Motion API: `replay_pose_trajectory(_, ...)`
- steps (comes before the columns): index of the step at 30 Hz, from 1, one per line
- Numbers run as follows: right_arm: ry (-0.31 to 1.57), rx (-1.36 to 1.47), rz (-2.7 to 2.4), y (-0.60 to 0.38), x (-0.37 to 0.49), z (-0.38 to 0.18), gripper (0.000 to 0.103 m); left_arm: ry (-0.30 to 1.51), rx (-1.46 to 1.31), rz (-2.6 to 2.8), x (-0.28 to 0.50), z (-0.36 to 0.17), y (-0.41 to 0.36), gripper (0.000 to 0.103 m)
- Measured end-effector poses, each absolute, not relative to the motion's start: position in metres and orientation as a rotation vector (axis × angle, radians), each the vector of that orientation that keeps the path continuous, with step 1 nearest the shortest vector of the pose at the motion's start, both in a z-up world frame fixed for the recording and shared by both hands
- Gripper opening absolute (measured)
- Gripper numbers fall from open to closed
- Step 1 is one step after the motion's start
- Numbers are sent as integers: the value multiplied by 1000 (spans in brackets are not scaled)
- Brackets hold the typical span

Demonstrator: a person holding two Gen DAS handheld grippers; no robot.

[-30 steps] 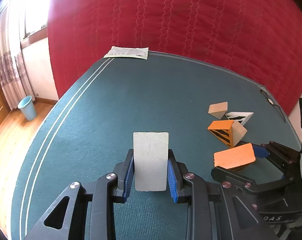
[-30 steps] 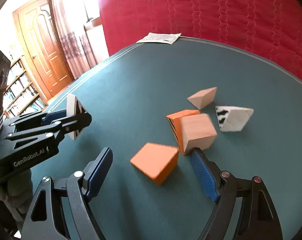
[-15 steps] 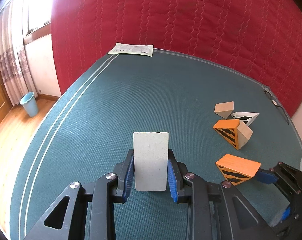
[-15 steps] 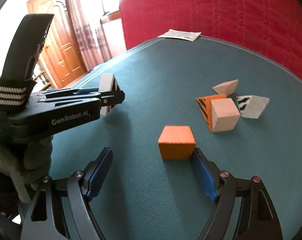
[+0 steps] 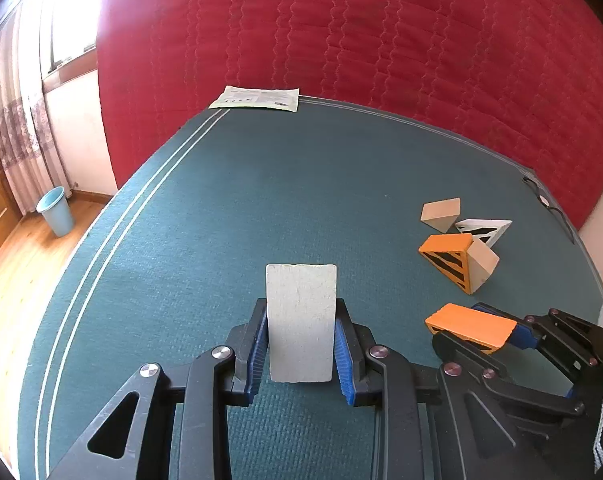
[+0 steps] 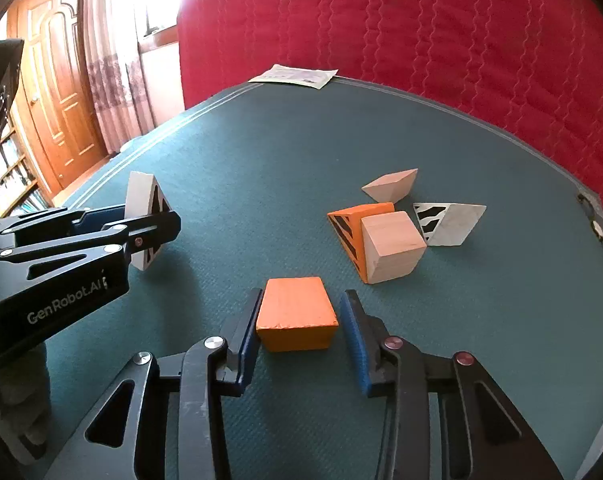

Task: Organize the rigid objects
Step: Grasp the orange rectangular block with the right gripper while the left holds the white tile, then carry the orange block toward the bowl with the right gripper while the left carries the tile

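My left gripper (image 5: pixel 301 312) is shut on an upright white block (image 5: pixel 301 320); the right wrist view shows that block (image 6: pixel 141 200) has a black-striped side, with the left gripper (image 6: pixel 157 224) just above the green table (image 5: pixel 261 200). An orange block (image 6: pixel 297 312) lies between the fingers of my right gripper (image 6: pixel 301 300), whose jaws are closing with the pads against its two sides. From the left wrist view, the right gripper (image 5: pixel 461 324) and orange block (image 5: pixel 469 324) sit low at the right.
Beyond the orange block lie an orange striped wedge (image 6: pixel 349 232), a plain wooden cube (image 6: pixel 393 248), a wooden wedge (image 6: pixel 393 186) and a white striped wedge (image 6: pixel 449 222). A paper sheet (image 6: pixel 297 76) lies at the far edge by a red quilt. A blue bin (image 5: pixel 57 216) stands on the floor.
The right gripper's jaws have narrowed from wide apart to tight around the orange block, and that gripper has swung slightly. The left gripper and its white block have not moved.
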State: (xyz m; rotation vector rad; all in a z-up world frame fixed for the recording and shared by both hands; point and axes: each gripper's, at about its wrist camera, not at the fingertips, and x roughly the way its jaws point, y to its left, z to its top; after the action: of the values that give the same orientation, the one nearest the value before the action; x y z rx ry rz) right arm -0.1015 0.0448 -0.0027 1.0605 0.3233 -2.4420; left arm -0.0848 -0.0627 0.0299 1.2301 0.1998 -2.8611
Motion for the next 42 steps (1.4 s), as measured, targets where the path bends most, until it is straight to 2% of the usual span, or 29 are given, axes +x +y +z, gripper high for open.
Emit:
replay_pose_trajectory(3,324,1060,-2449,45,-99,-2,31,196,1232,-2868,-84,30,-62,31)
replay_pose_trajectory(22,125,1105,-2511,102,-54,2,31,185,1241,-2945,-81,30,-47,31)
replay_pose_trajectory(42,33,1109,-2578,145,-16,8,31,120,1241,-3032,-69,32,-21,31)
